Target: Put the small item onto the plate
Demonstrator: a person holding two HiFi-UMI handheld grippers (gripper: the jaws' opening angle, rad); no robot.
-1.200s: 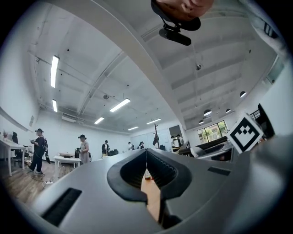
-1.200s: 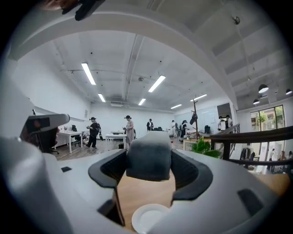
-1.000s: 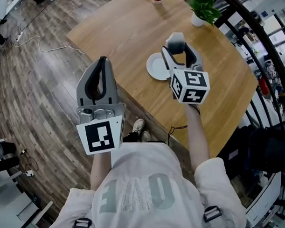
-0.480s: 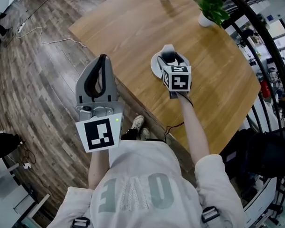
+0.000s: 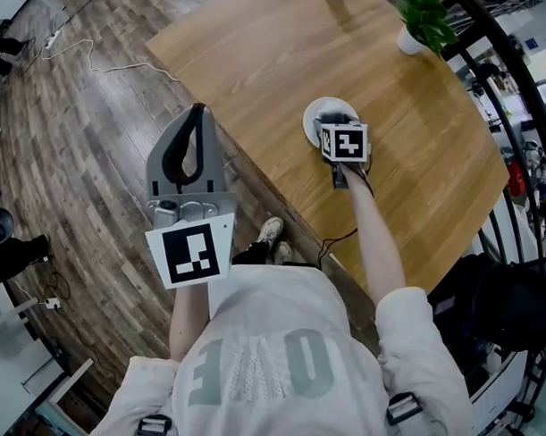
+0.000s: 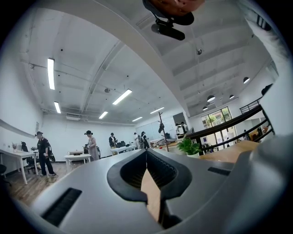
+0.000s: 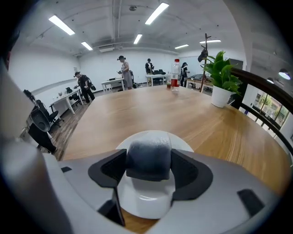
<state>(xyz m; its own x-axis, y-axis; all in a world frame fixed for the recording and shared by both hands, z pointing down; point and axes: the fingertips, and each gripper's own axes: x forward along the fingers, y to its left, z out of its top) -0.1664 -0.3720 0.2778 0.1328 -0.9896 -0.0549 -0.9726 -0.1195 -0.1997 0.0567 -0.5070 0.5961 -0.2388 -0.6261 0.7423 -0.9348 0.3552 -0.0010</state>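
- The pale letters across the chest of my light shirt (image 5: 259, 364) run upside down in the head view, and I can't read them for certain.
- My left hand-held gripper (image 6: 146, 153) is held up in the air pointing out into the room, its jaws closed tip to tip on nothing. Its marker cube shows only a black-and-white square pattern, no words.
- My right hand-held gripper (image 7: 149, 168) is clamped on the small dark grey rounded lump (image 7: 149, 155), with one jaw pad against each side of it.
- The lump hangs over the middle of the round white plate (image 7: 139, 203). I can't tell whether its underside touches the plate. In the head view the marker cube covers the lump and part of the plate.
- The plate lies on the light wooden bench (image 7: 192, 119), near the edge closest to me. A dark plank floor (image 5: 78, 179) lies beside the bench.
- Far across the bench stand a green plant in a white pot (image 7: 222, 80) and a clear bottle with a red cap and label (image 7: 176, 73). Its print is too small to read.
- Beyond these are a black railing (image 7: 263, 98), white desks with people standing (image 7: 123, 68), white walls and ceiling strip lights.
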